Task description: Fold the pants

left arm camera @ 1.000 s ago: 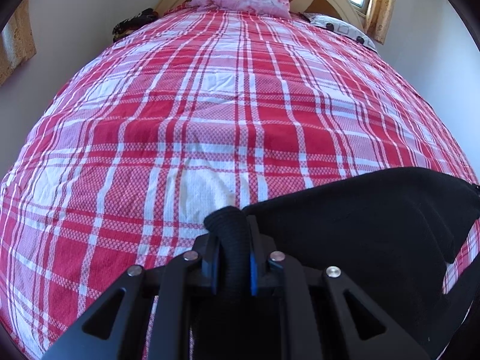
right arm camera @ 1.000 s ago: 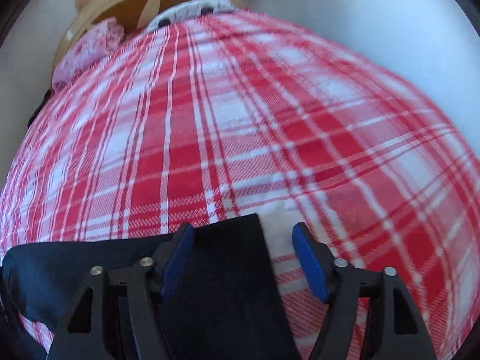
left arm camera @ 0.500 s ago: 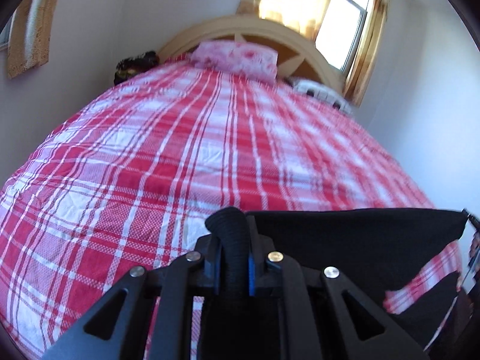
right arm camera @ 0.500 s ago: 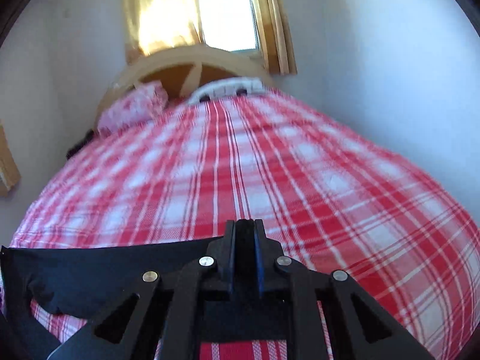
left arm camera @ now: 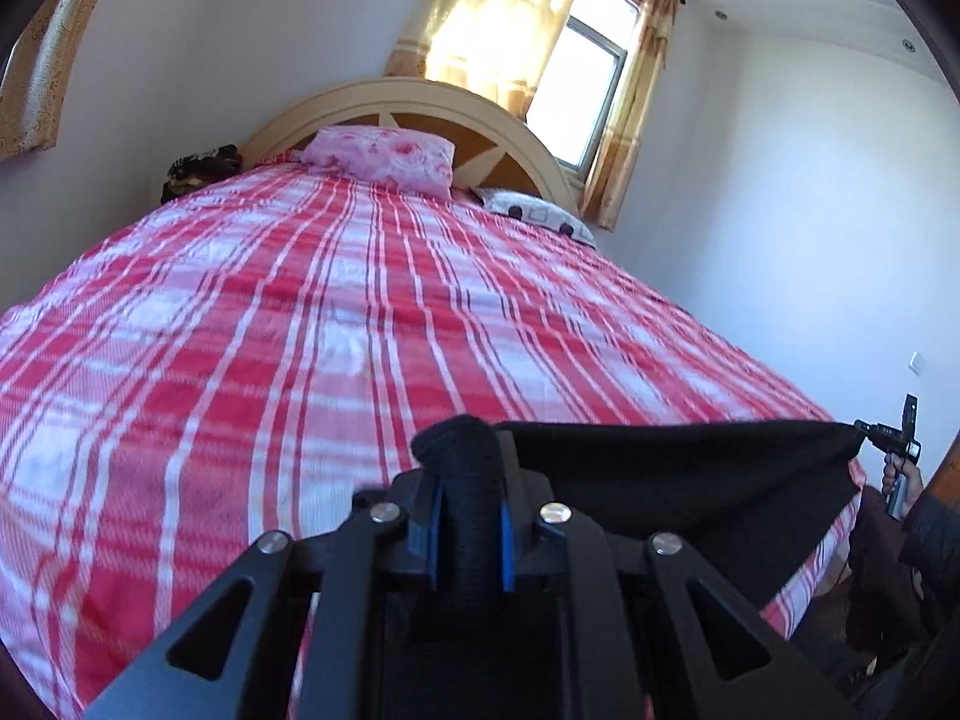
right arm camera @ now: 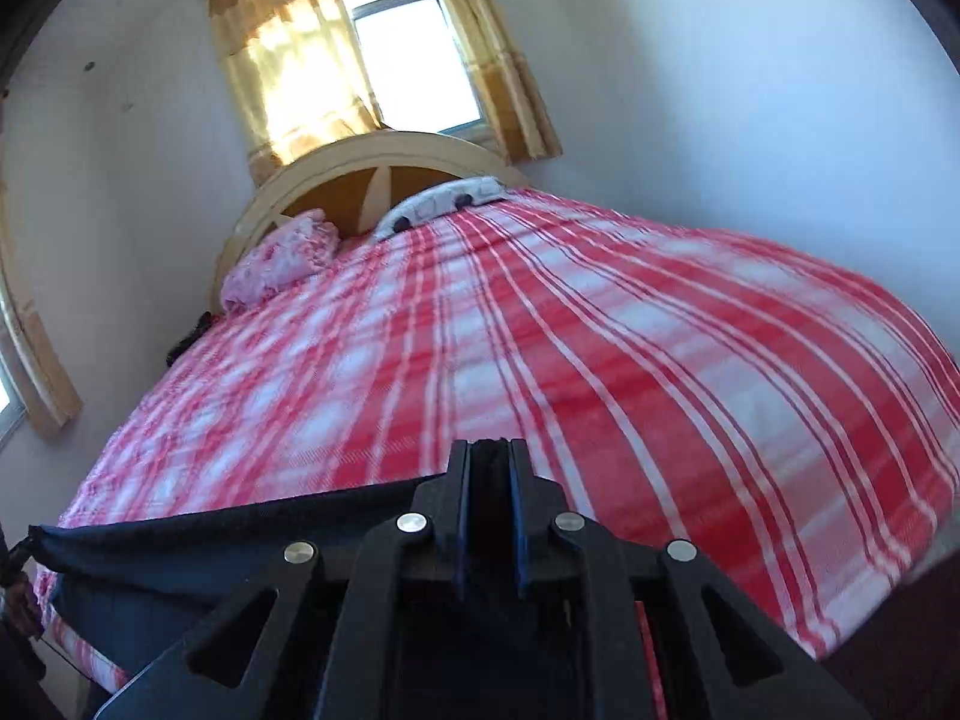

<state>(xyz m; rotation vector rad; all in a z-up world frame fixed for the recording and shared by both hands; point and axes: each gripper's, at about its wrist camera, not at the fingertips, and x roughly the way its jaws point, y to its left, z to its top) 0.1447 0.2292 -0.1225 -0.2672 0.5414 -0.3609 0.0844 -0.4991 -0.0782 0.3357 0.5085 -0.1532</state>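
The left gripper (left arm camera: 465, 516) is seen at 6 o'clock in the left wrist view. Its blue pads are clamped on a thick bunched edge of the black pants (left arm camera: 690, 474). The jaws have just been opening a little, yet the cloth is kept pinched between them. From there the top edge of the pants is pulled straight toward 3 o'clock, where the far corner is held by the right gripper (left arm camera: 864, 429). A hand (left arm camera: 900, 477) is wrapped around that gripper's handle.

In the right wrist view the right gripper (right arm camera: 489, 504) is found at 6 o'clock, with its jaws closed tight on a thin edge of the pants (right arm camera: 240, 546). These jaws have just been closing on the cloth. The cloth is stretched out toward 9 o'clock and is held up at the foot of the bed, with the lower part hanging down.

Past the pants, the red and white checked bedspread (left arm camera: 360, 330) is spread flat. Farther off, toward 12 o'clock, a pink pillow (left arm camera: 384, 159) and a white patterned pillow (left arm camera: 534, 213) are laid against the curved headboard (left arm camera: 420, 99). A dark bundle (left arm camera: 201, 171) is seen at the bed's far left corner. Behind it all, a window (right arm camera: 414, 54) with yellow curtains (right arm camera: 288, 72) is lit brightly.
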